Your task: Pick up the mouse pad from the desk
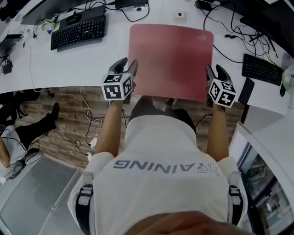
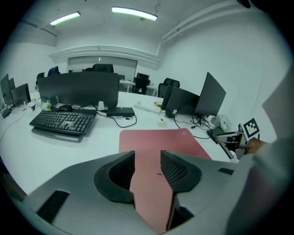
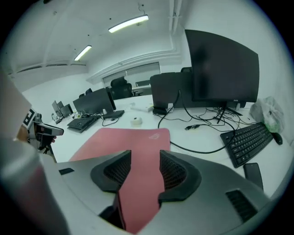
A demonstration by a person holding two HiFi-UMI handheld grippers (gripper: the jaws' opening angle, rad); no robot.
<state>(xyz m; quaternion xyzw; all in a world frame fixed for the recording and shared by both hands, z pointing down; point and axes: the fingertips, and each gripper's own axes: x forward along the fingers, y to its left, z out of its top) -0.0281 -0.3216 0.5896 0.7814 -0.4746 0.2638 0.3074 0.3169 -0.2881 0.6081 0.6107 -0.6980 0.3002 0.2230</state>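
An open-plan office is shown. Long white benches (image 1: pixel 69 64) are set out across the room, and the places along them are fitted with computer gear. A dark monitor (image 2: pixel 78 89) and a black keyboard (image 1: pixel 78 32) are seen at one place. A larger monitor (image 3: pixel 225 69) and a second keyboard (image 1: pixel 261 69) are seen at the next. A red mouse pad (image 1: pixel 171 59) is spread on the nearest bench, and black cables (image 3: pixel 198 152) are trailed across its top. Black office chairs (image 2: pixel 171 83) are seen behind the further monitors. The room is lit by strip lights (image 2: pixel 134 13) fixed to a plain white ceiling (image 2: pixel 101 32).
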